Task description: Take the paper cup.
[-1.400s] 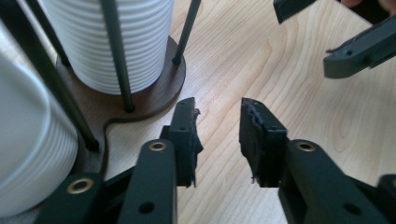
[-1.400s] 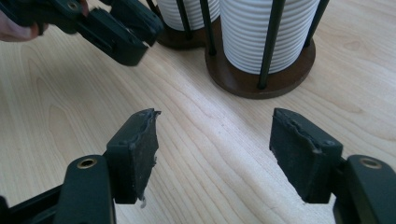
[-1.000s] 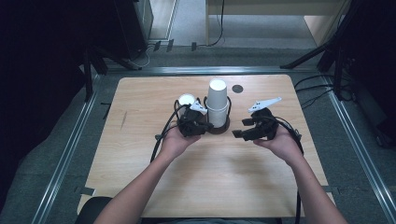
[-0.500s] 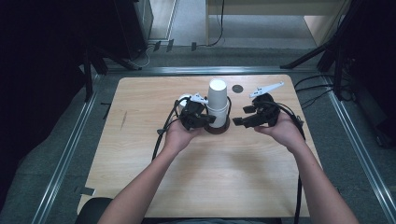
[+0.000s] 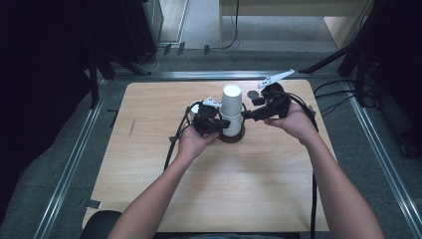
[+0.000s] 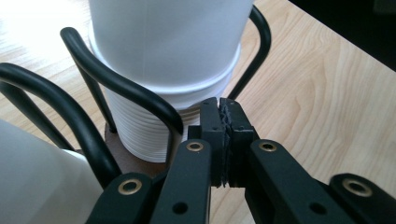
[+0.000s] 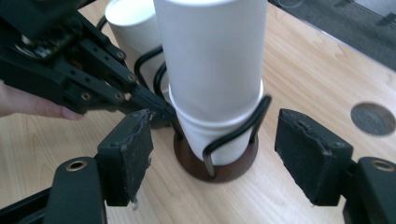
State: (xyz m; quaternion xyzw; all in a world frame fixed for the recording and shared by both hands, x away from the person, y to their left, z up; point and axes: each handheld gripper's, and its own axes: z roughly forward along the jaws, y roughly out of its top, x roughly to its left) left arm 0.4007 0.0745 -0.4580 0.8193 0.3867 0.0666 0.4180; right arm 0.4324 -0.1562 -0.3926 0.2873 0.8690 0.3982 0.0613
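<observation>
A tall stack of white paper cups (image 5: 231, 107) stands in a black wire holder (image 7: 233, 133) on a round brown base (image 5: 233, 136), mid-table toward the far edge. My left gripper (image 5: 219, 124) is at the holder's left side, low by the base. Its jaws are pressed together beside a wire loop (image 6: 140, 95), and I see nothing between them (image 6: 219, 109). My right gripper (image 5: 249, 114) comes in from the right and is open. In its own view the pads (image 7: 128, 154) stand either side of the stack's lower part (image 7: 215, 135), apart from it.
A second white cup (image 7: 126, 21) stands just left of the holder, behind the left gripper. A dark round hole (image 5: 253, 94) sits in the wooden table (image 5: 149, 164) behind the stack. Black cables trail from both grippers. Metal rails border the table.
Both hands moved forward, away from the person. The left gripper closed in low on the holder. The right gripper rose and came up to the stack's right side.
</observation>
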